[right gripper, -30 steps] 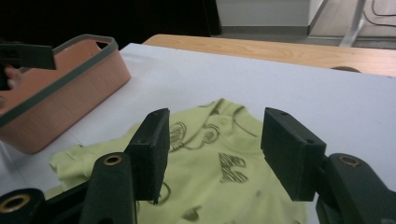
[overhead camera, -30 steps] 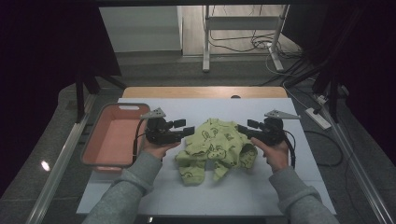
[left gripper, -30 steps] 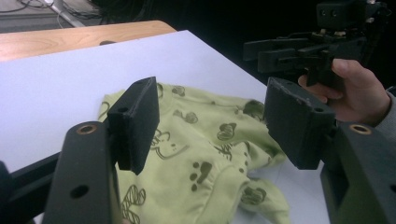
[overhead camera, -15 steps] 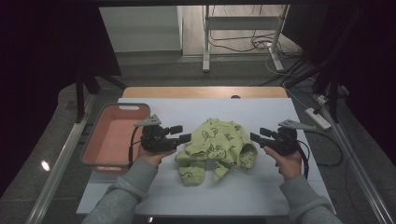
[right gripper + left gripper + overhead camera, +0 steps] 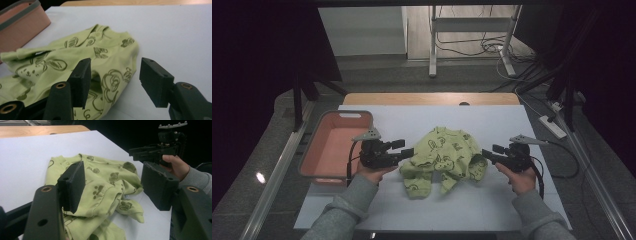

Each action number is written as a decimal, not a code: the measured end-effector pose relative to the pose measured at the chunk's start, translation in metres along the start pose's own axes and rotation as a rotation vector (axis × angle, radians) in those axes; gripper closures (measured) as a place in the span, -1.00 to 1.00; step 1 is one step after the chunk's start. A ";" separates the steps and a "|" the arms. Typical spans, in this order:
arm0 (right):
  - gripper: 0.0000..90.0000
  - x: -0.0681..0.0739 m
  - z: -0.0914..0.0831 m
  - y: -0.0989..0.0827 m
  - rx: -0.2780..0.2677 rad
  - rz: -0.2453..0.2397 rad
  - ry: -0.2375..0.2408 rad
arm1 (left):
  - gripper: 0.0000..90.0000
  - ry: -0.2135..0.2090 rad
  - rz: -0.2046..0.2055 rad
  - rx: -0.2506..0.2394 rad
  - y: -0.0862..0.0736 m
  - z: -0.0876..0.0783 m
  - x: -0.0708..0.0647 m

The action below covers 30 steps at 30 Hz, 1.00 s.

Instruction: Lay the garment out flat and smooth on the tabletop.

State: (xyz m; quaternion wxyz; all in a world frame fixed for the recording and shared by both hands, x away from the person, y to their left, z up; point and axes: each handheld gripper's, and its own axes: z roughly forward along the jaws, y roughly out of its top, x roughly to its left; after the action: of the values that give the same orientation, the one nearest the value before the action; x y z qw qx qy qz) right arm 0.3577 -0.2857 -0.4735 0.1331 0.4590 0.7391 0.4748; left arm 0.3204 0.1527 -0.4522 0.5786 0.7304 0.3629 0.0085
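Crumpled green shirt (image 5: 444, 159) lies mid-surface on the white surface (image 5: 432, 117), printed with dark cartoon animals. Left claw (image 5: 404, 151) sits at the shirt's left edge, jaws spread, nothing pinched; its own view looks over the cloth between the pads. Right claw (image 5: 488, 155) sits just off the shirt's right edge, jaws spread, empty. Pink tray (image 5: 314, 145) stands at the surface's left side.

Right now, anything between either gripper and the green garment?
Nothing visible. The left gripper and right gripper sit open at opposite sides of the crumpled green garment, with only bare white table around it. The pink bin stands off to the left.
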 end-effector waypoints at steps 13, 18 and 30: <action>0.21 0.002 0.010 -0.017 0.102 -0.011 -0.032 | -0.21 -0.006 -0.005 -0.024 0.000 -0.005 -0.001; 0.64 0.000 0.014 -0.020 0.139 0.001 -0.021 | -0.21 -0.006 -0.008 -0.033 0.001 -0.007 -0.001; 0.90 -0.003 -0.001 -0.005 0.081 0.009 -0.067 | -0.21 -0.007 -0.012 -0.033 0.001 -0.007 -0.001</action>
State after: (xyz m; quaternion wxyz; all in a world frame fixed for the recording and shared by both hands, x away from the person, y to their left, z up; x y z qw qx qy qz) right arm 0.3557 -0.2891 -0.4772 0.1370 0.4827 0.7508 0.4296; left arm 0.3174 0.1584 -0.4489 0.5918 0.7187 0.3649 0.0085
